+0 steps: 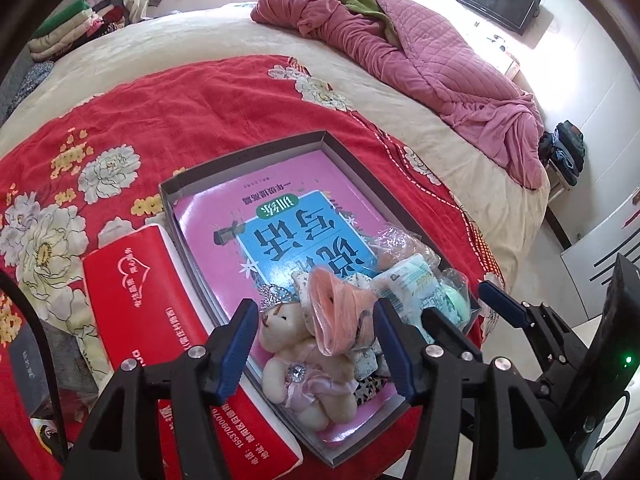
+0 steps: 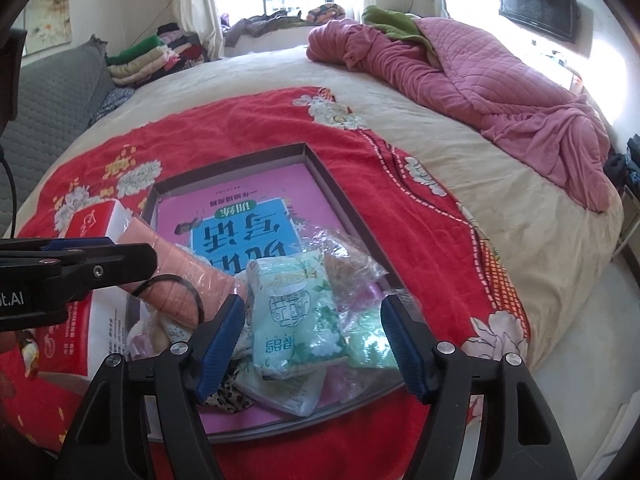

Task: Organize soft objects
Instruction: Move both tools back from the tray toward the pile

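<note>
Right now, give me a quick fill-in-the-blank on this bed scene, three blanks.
1. The shallow grey cardboard tray lies on a ____ floral blanket.
2. The small cream plush bear wears a ____ on its head.
3. The flat book inside the tray has a ____ cover with a blue panel.

Missing words: red; tiara; pink

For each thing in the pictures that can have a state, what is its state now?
left gripper: open, above the toy bear, nothing gripped
right gripper: open, above the tissue pack
shallow box: open, no lid
toy bear: lying in the box
tissue pack: sealed, lying in the box
pink quilt: crumpled
</note>
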